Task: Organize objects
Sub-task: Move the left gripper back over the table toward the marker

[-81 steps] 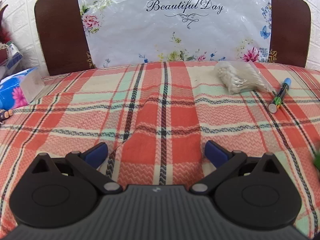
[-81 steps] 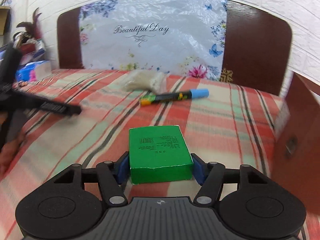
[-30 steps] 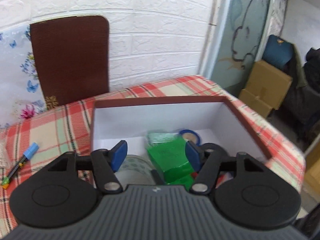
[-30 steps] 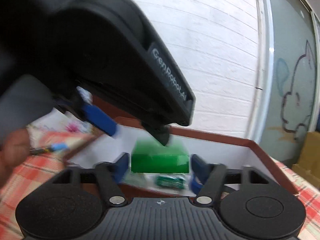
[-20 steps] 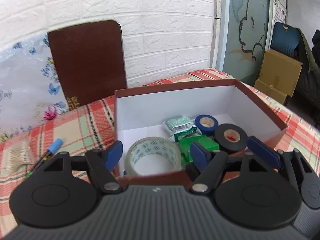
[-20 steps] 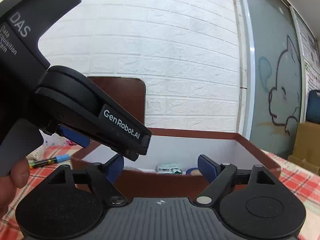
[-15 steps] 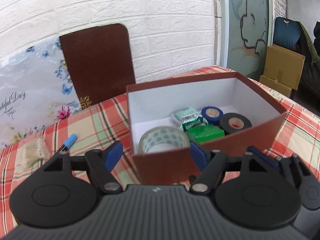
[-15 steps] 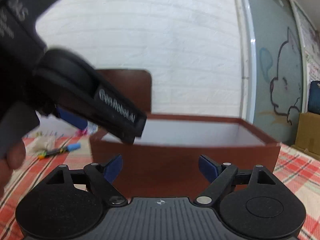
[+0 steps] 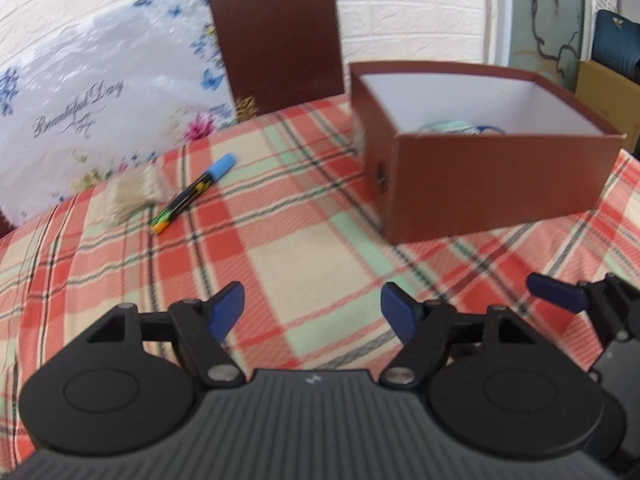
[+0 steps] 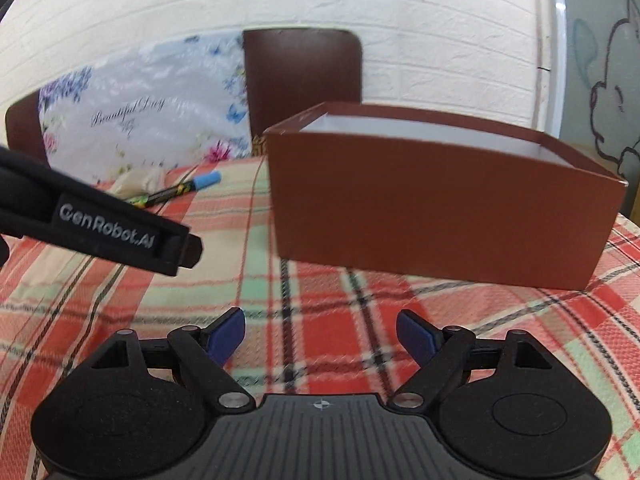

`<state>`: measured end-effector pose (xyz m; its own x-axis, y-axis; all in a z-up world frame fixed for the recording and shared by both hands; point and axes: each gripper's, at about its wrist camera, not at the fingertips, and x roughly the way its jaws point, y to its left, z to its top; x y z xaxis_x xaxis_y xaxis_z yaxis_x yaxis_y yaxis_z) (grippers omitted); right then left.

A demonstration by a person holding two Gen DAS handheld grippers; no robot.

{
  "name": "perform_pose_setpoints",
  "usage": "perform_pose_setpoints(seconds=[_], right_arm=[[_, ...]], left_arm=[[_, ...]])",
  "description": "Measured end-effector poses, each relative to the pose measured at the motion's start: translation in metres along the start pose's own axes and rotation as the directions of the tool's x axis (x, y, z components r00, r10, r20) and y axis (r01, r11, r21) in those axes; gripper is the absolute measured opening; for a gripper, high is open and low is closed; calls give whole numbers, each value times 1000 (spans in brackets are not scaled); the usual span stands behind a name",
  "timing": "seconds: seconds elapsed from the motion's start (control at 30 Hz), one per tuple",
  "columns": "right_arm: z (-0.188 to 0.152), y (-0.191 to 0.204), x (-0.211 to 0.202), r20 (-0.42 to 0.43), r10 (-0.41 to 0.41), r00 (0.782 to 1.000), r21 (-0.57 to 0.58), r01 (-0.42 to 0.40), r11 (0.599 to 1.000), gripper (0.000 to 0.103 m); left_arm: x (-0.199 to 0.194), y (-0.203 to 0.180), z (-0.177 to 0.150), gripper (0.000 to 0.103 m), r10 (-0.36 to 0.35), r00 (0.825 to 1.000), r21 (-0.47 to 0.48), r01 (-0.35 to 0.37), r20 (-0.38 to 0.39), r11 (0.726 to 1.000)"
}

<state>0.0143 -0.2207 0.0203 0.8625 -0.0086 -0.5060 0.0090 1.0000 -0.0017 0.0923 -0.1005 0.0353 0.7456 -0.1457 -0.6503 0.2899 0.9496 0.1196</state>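
Observation:
A brown box [image 9: 496, 176] with a white inside stands on the plaid cloth at the right; it also shows in the right wrist view [image 10: 436, 208]. Items lie inside it, mostly hidden by its wall. A marker [image 9: 194, 193] with a blue cap and a small clear bag [image 9: 134, 196] of pale bits lie at the far left; the marker also shows in the right wrist view [image 10: 176, 189]. My left gripper [image 9: 312, 314] is open and empty, low over the cloth. My right gripper [image 10: 320, 338] is open and empty in front of the box.
A brown chair back [image 9: 276, 36] and a flowered plastic sheet [image 9: 100, 92] stand behind the table. The left gripper's body [image 10: 100, 228] crosses the left of the right wrist view. The right gripper's finger [image 9: 556, 300] shows at the lower right of the left wrist view.
Both grippers have pulled back from the box and dropped low over the cloth. The right gripper let go of the green box inside the brown box and is now open.

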Motion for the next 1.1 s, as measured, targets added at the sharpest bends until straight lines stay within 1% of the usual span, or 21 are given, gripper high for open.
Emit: perform_pose_setpoints(seconds=[0.2,0.43,0.53,0.67,0.8,0.97,1.1], right_arm=[[-1,23,9,-63,28,998,-67,-32,997,82],[2,65,15,-69,75,995,-159,-85,984,82],[4,84,17,-66,99,993,-190,-110,976,82],[8,108,19,-61,129,990,-229,-139,963,82],[11,129,22,-54,156,986,-264,-165,950,82],[21,148,38,-57,183,981,-276,-192,942,83],[30,160,53,-66,191,979,-264,-202,943,87]], left_arm=[[6,38,-22,77,69,997,-49,-70,-22,996],[18,82,-42,77,132,990,-98,-137,-59,986],[19,99,-48,82,142,988,-122,-148,-55,981],[21,118,-52,85,162,986,-142,-167,-49,976],[23,138,-56,90,179,983,-157,-184,-44,970],[27,163,-60,92,218,975,-170,-222,-40,960],[31,186,-63,96,245,969,-184,-248,-38,951]])
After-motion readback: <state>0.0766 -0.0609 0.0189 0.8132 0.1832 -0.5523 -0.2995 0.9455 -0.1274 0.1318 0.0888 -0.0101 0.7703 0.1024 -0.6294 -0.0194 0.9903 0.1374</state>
